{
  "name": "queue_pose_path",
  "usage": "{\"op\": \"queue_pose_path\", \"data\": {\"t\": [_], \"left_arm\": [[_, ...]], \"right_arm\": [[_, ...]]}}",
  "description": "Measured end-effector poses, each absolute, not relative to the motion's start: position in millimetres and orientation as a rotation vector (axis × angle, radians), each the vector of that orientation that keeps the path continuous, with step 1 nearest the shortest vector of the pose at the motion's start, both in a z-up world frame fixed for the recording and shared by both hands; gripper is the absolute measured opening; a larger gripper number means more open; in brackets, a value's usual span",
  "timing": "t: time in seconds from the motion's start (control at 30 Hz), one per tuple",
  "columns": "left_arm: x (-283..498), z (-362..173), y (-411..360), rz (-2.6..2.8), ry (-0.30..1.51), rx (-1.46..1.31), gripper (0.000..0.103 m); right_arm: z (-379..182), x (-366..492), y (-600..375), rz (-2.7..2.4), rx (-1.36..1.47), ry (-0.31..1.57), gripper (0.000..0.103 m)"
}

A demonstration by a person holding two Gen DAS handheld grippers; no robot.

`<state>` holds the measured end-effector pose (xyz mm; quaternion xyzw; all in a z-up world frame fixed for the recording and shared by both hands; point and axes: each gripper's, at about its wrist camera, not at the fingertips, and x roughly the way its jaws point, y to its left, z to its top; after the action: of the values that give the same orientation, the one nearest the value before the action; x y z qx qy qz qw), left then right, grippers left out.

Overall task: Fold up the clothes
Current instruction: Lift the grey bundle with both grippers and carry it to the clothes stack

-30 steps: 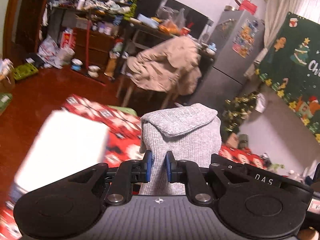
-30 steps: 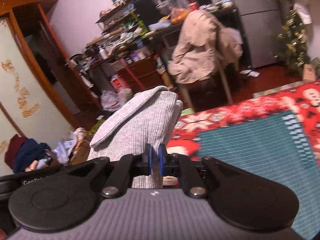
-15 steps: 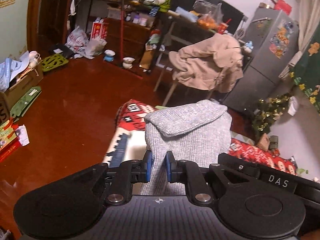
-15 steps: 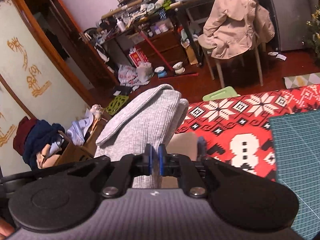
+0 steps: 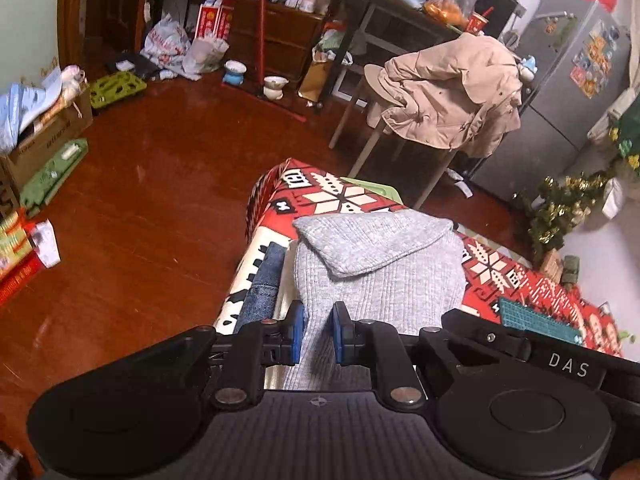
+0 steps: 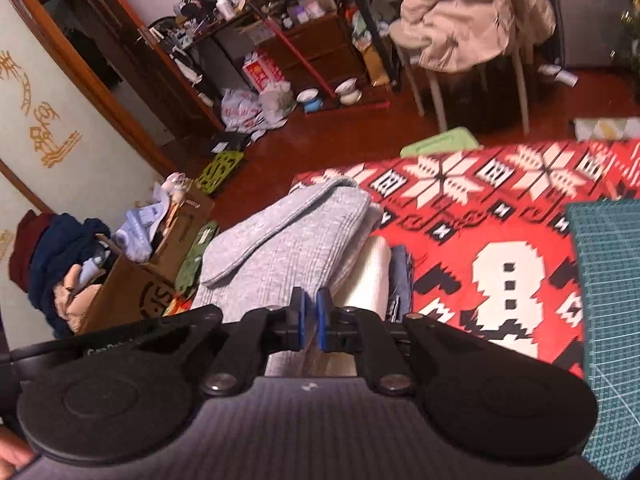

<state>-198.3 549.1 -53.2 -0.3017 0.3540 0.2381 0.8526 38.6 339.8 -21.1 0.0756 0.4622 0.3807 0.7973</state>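
Observation:
A folded grey knit garment (image 5: 380, 272) hangs between both grippers over the left end of the red patterned tablecloth (image 5: 332, 196). My left gripper (image 5: 316, 332) holds one near corner; its jaws are opening, with the knit still filling the gap between the blue pads. My right gripper (image 6: 310, 320) is shut on the other near corner of the grey garment (image 6: 288, 240). Under the garment lies a stack with folded blue jeans (image 5: 264, 280) and a cream folded piece (image 6: 372, 272).
A green cutting mat (image 6: 612, 280) covers the table's right part. The table's left edge drops to a wooden floor (image 5: 160, 200). A cardboard box of clothes (image 6: 132, 276) stands on the floor by that edge. A chair with a beige coat (image 5: 448, 100) stands beyond the table.
Both grippers carried the grey garment leftward and down, from over the mat to above the stack at the table's end. The left jaws stand slightly wider.

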Motion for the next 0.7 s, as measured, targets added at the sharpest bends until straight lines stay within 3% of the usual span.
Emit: {"op": "queue_pose_path", "data": {"t": [0.1,0.17,0.33,0.47,0.7], "left_arm": [[-208,-51,557,0.490,0.728,-0.678,0.025],[-215,-47,559,0.493,0.718,-0.683,0.030],[-229,-35,574,0.482,0.693,-0.731,0.039],[-222,-32,590,0.469,0.671,-0.802,0.039],[-193,-47,600,0.419,0.696,-0.859,0.040]], "right_arm": [[-32,60,332,0.843,0.209,1.046,0.019],[-31,71,322,0.858,0.257,1.059,0.032],[-24,104,306,0.859,0.327,1.058,0.042],[-31,134,303,0.856,0.402,1.094,0.054],[-68,170,320,0.790,0.509,1.177,0.064]]}}
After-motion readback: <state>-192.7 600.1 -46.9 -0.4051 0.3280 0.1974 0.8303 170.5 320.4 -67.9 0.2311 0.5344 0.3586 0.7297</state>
